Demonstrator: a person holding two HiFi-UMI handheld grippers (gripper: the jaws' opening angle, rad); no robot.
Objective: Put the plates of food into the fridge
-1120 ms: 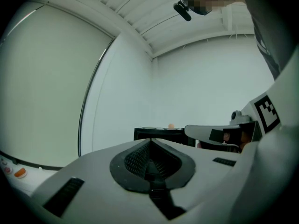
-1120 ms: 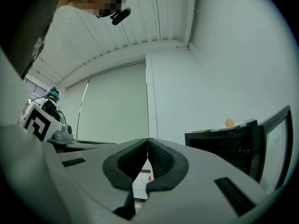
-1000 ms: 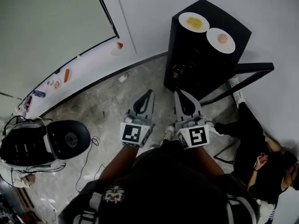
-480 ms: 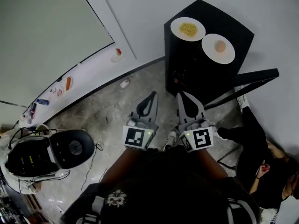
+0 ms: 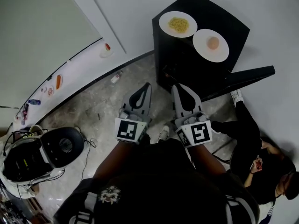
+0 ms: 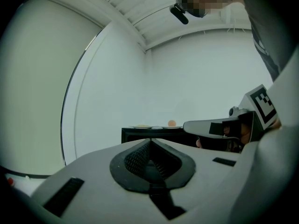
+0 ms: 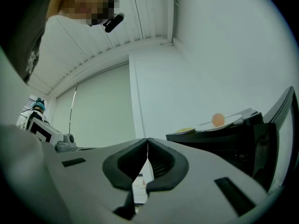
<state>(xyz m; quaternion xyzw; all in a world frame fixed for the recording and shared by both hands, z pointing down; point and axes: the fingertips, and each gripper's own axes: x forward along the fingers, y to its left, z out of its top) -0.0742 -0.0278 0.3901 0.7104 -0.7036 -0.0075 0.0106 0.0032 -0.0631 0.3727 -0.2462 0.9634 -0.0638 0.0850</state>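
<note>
A small black fridge (image 5: 187, 64) stands against the wall, its door (image 5: 238, 76) swung open to the right. On its top lie two white plates: one with yellow food (image 5: 176, 24), one with a round orange piece (image 5: 211, 45). Both grippers are held level in front of the fridge and apart from it. My left gripper (image 5: 145, 87) is shut and empty, and so is my right gripper (image 5: 176, 87). In the left gripper view the shut jaws (image 6: 149, 141) point at the fridge top (image 6: 149, 132). In the right gripper view the shut jaws (image 7: 147, 140) sit left of the orange-food plate (image 7: 224, 120).
A person in dark clothes (image 5: 254, 143) sits on the floor right of the fridge. A black and white machine with cables (image 5: 42, 153) stands at the lower left. A white ledge (image 5: 74, 71) with small items runs along the wall, and a bottle (image 5: 116, 77) lies on the floor.
Both grippers have moved together toward the fridge, still shut and empty. The fridge and its plates have shifted left in the head view.
</note>
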